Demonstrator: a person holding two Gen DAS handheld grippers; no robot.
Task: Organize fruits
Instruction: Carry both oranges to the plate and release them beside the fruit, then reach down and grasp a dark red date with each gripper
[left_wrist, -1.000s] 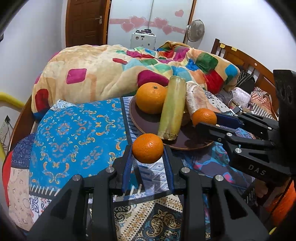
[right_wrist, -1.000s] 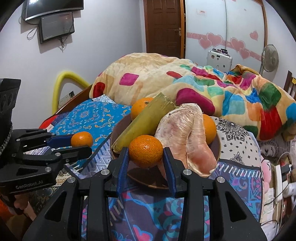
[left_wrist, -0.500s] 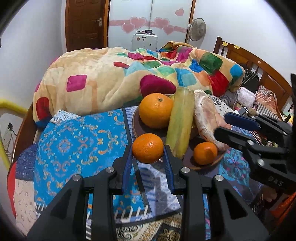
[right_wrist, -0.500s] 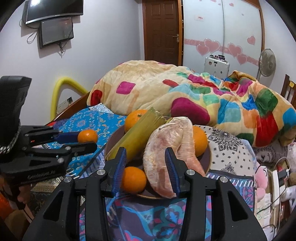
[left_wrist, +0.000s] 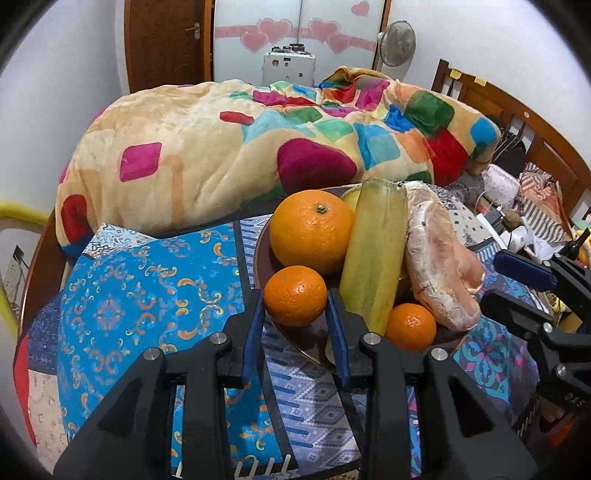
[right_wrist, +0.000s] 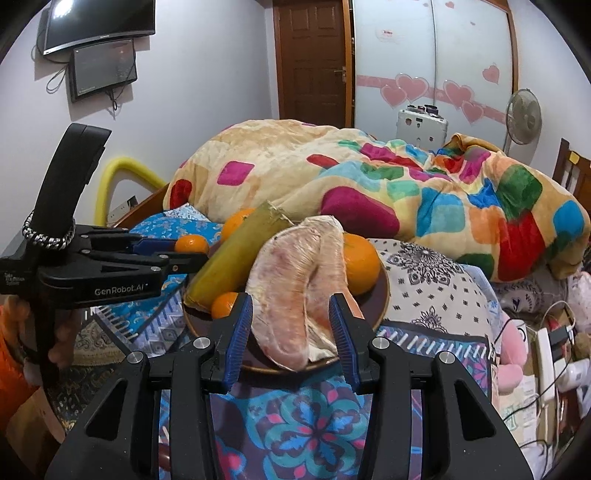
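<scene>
Left gripper (left_wrist: 295, 314) clamps a small orange (left_wrist: 294, 295) over the plate (left_wrist: 264, 266).

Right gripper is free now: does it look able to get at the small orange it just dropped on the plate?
Probably yes. The right gripper is open and empty, and the small orange sits at the plate's near rim, just beside its left finger. The peeled pomelo fills the gap ahead, so it would need to shift left first.

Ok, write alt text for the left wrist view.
The left gripper clamps a small orange at the near rim of a brown plate that holds a large orange, a green stalk, a peeled pomelo piece and another small orange. The right gripper is at the right edge.
</scene>
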